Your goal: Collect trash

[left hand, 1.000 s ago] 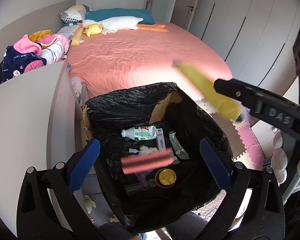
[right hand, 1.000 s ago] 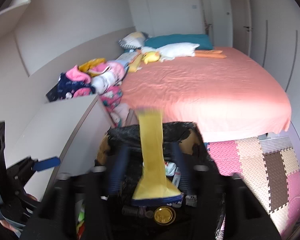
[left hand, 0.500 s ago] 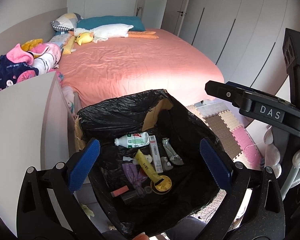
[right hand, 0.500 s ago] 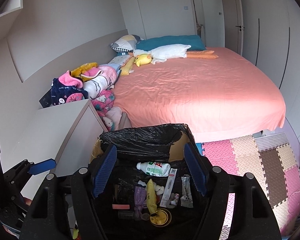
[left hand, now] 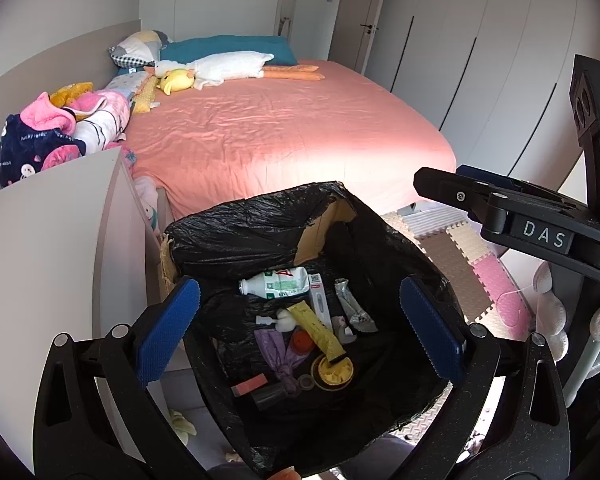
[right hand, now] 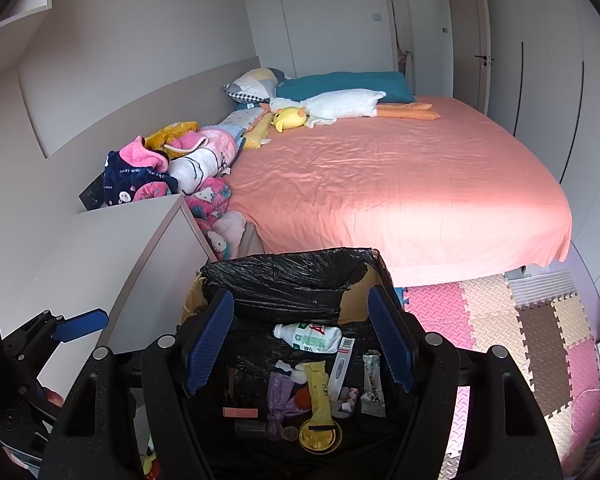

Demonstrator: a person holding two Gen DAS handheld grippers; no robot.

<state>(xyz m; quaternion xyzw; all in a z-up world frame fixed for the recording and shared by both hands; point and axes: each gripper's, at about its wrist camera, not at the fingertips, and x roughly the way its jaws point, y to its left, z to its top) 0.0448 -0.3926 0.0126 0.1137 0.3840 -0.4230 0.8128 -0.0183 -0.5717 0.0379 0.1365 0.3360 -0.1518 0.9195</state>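
Black plastic is lining the cardboard bin (left hand: 260, 236) that you are holding both tools over, at the foot of a bed (left hand: 284, 136) covered in a salmon-pink sheet. Your left hand-held gripper (left hand: 300, 320) is hovering above the bin's opening with its blue pads (left hand: 168, 330) spread wide and nothing between them. Your right hand-held gripper (right hand: 302, 340) is also standing apart over the same bin, pinching nothing; in the left view its black body is reaching in from the right edge.

Inside the bin the collected trash is lying on the bottom. A white bottle (left hand: 278, 282) with a green label is resting on its side toward the far wall. Just below it a yellow tube (left hand: 318, 330) is lying at a slant, its lower end touching a round yellow lid (left hand: 334, 372). Beside the tube are sitting a white and red stick-shaped packet (left hand: 320, 306), a silver wrapper (left hand: 350, 310), a purple crumpled piece (left hand: 278, 354), a small orange cap (left hand: 302, 342) and a flat pink block (left hand: 252, 384).

To the left of the bin a pale cabinet (left hand: 52, 240) is standing. Soft toys and pillows are lying at the head of the bed, and a heap of bright clothes (left hand: 56, 132) is piling up along its left side. Foam floor tiles (right hand: 520, 332) in pink, cream and brown are covering the floor to the right.
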